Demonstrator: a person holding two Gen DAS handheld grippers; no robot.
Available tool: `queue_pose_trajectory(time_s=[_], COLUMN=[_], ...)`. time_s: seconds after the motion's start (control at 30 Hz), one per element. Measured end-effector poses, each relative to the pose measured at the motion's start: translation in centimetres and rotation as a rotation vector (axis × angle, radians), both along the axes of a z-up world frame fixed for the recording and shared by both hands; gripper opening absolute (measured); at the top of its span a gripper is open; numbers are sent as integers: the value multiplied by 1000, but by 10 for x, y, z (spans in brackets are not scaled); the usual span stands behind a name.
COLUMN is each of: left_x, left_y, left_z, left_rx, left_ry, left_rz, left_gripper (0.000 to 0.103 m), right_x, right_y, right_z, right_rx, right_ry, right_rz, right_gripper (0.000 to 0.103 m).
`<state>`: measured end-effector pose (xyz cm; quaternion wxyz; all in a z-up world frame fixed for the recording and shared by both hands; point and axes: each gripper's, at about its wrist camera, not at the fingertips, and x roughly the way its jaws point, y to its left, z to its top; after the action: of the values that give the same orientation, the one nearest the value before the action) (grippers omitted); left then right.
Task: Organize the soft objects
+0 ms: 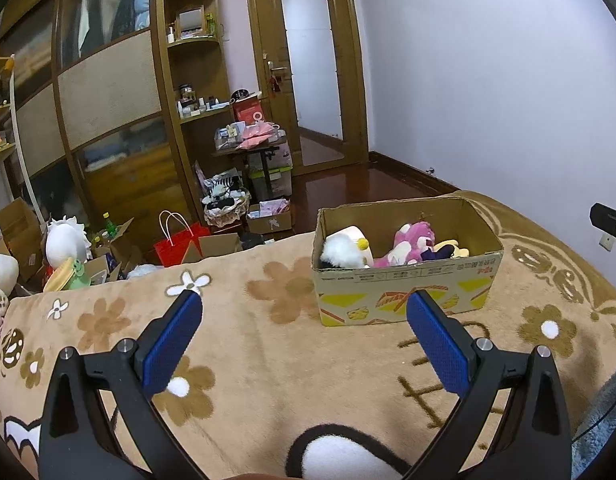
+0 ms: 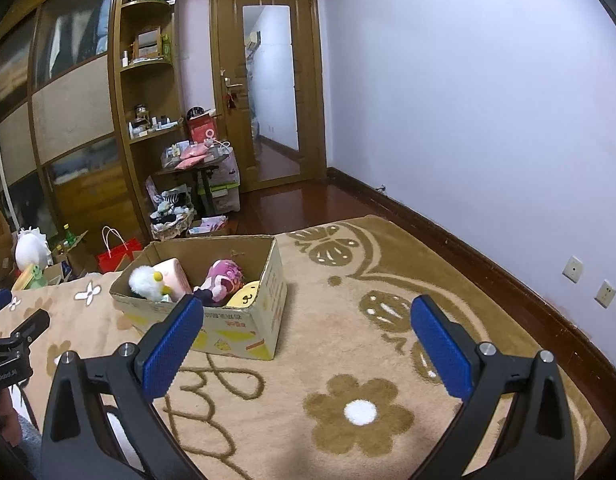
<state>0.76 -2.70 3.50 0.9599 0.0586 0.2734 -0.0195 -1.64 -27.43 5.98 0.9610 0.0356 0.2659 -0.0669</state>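
Both left gripper and right gripper jaws gape wide, empty.

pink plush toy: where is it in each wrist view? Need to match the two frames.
Left wrist: pink plush is right of centre, in the middle of the cardboard box, between the white plush and the yellow one.
Right wrist: pink plush is left of centre, in the same box, just above the left fingertip.
Shared landmark: the wooden door behind the box.
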Motion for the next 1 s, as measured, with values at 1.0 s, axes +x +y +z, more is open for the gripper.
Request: queue_pose_trajectory(time_s=[1.0], left_x=[0], left_y=[-2], left_z=[-4], left_rx=[-2], left_ry=[6], left_rz=[-7], left_gripper=[101], right_x=[0], right_y=[9], right_z=[-10], right_rx=[-5], right_ry=[22], right_rz=[29], right_gripper=[103])
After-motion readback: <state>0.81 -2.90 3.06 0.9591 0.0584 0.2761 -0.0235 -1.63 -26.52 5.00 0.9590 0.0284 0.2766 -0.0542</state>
